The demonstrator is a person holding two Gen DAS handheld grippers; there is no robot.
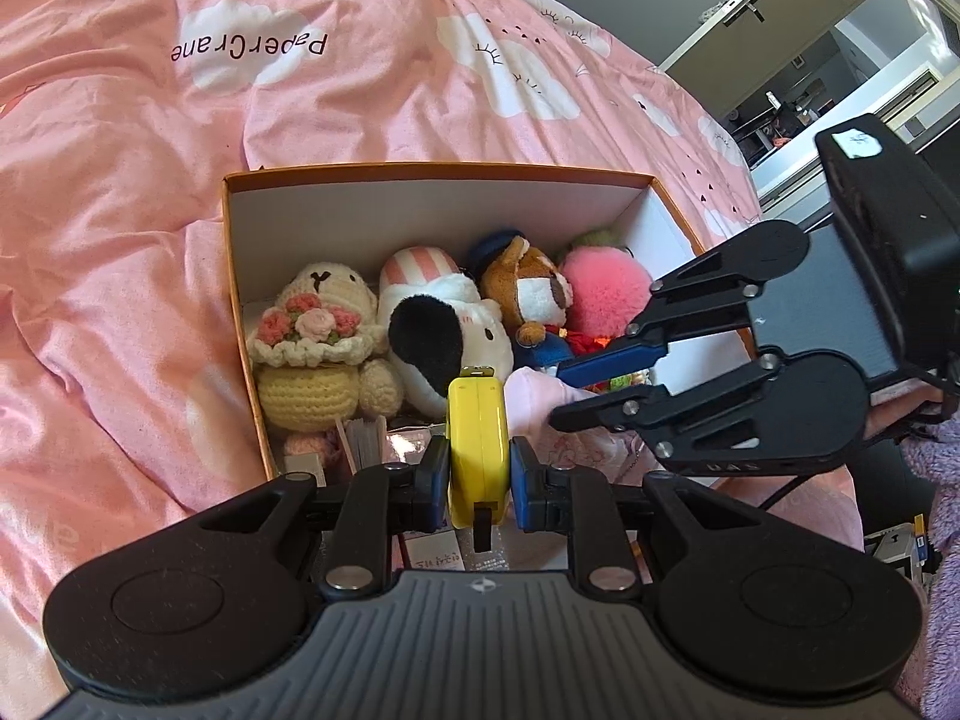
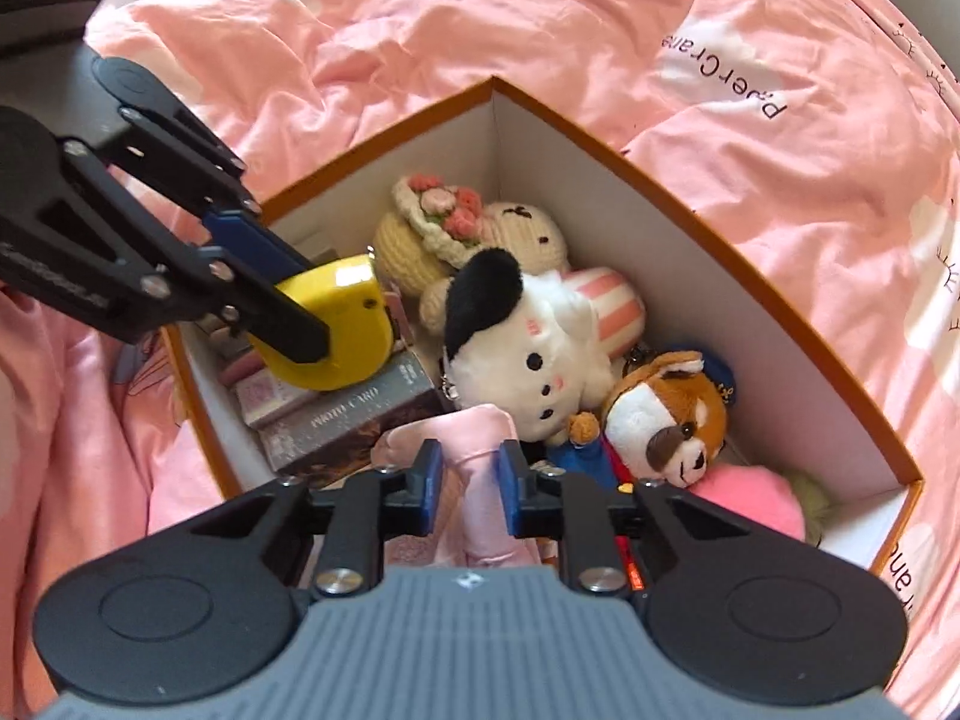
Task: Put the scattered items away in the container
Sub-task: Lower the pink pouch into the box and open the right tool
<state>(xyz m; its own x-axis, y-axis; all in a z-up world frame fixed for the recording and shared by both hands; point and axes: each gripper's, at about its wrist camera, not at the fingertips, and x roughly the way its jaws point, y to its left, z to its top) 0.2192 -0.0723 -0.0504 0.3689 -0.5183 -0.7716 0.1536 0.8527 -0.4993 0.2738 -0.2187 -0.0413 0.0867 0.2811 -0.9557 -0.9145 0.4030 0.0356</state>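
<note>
An orange-edged cardboard box (image 1: pixel 624 198) with white inner walls sits on a bed covered by a pink quilt (image 1: pixel 150 210) printed with white clouds. Both claws hang over the near end of the box.

The left claw (image 1: pixel 479 468) is clamped on a yellow tape measure (image 1: pixel 477 450), its blue pads (image 1: pixel 525 492) pressed flat against the two sides of the casing. From the right wrist view the tape measure (image 2: pixel 342 324) hovers just above a grey card box (image 2: pixel 354 420) lettered "PHOTO CARD", which lies inside the container near its left wall, with a smaller pinkish box just beside it.

The right claw (image 2: pixel 465 480) is closed on a bunched pink satin cloth (image 2: pixel 474 450), which stands up between its blue pads and drapes down toward the box floor. In the left wrist view this claw (image 1: pixel 561 393) reaches in from the right over the same cloth (image 1: pixel 534 402).

Already packed along the far side of the box are a crocheted cream bunny (image 1: pixel 321 336) holding a bouquet of knitted roses, a white plush dog with a black ear (image 2: pixel 528 348) lying against a pink-striped plush (image 2: pixel 606 300), a brown-and-white plush animal in a blue cap (image 2: pixel 666 414), and a fluffy pink pompom (image 1: pixel 600 294). The toys are pressed together, touching one another.
</note>
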